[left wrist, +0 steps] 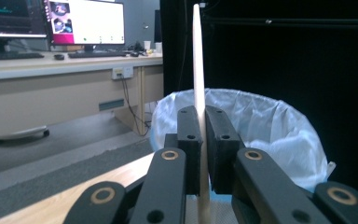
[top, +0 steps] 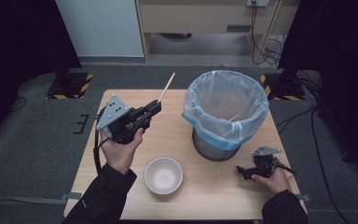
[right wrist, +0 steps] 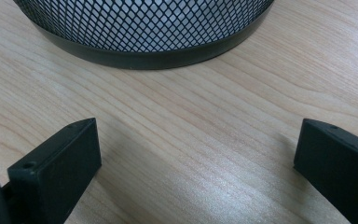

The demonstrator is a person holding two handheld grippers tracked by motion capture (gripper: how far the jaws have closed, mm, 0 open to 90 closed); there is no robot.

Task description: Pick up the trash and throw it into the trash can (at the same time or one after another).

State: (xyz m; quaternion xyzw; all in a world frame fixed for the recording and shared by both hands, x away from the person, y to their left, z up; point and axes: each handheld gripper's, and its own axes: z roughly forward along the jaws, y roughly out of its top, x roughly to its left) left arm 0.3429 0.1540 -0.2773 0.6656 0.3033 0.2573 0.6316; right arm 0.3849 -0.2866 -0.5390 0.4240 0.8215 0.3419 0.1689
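Note:
A thin wooden stick juts up and away from my left gripper, which is raised over the table's left half and shut on it. In the left gripper view the wooden stick stands upright, pinched between the jaws, with the white-lined bin behind it. That mesh bin, with a white bag over its rim, stands at the table's right centre; another stick lies inside. My right gripper rests low by the front right edge, open and holding nothing. Its own view shows the bin's mesh base just ahead.
A white bowl sits near the front edge of the wooden table, between my two hands. Dark floor surrounds the table; black stands with striped bases sit beyond the far corners. A desk with monitors lies farther off.

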